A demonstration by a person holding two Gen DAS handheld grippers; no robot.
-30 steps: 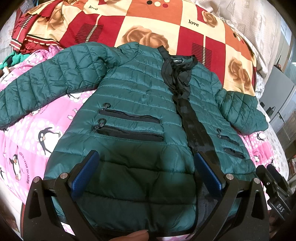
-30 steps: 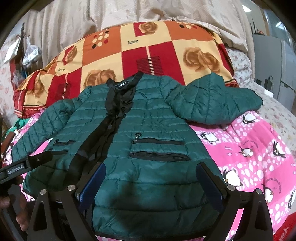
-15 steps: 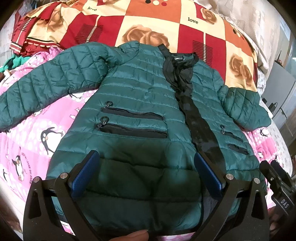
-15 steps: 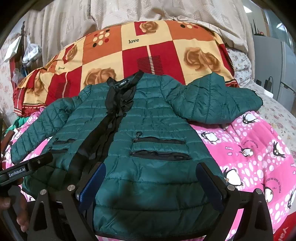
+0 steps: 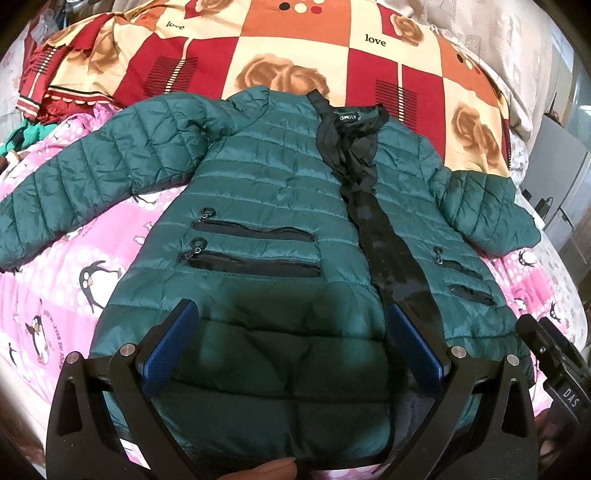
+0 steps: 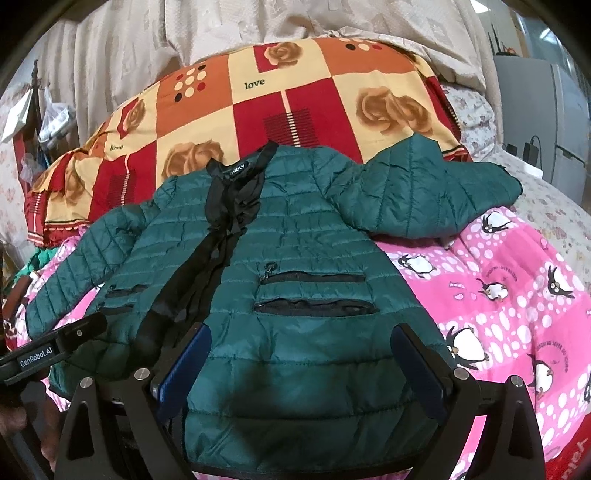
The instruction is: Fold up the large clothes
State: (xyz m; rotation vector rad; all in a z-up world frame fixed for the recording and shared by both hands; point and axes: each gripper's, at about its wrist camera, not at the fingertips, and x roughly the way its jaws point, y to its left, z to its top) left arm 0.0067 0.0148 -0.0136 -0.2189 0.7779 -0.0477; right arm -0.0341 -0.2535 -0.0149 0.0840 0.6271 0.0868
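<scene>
A dark green quilted jacket (image 5: 266, 199) lies flat, front up, on a pink penguin blanket (image 5: 55, 295), sleeves spread to both sides, black placket down its middle. It also shows in the right wrist view (image 6: 314, 258). My left gripper (image 5: 291, 343) is open and empty, its blue pads over the jacket's lower left panel near the hem. My right gripper (image 6: 299, 365) is open and empty over the lower right panel. Each gripper's body shows at the edge of the other's view.
A red, orange and cream rose-print quilt (image 5: 295, 48) lies behind the collar. Beige curtains (image 6: 184, 33) hang at the back. A grey cabinet (image 6: 535, 103) with cables stands at the right. Clutter sits at the far left edge (image 6: 33, 118).
Both grippers have drifted slightly back toward the hem, so the jacket sits a little farther up in both views. Both stay open. The jacket has not moved.
</scene>
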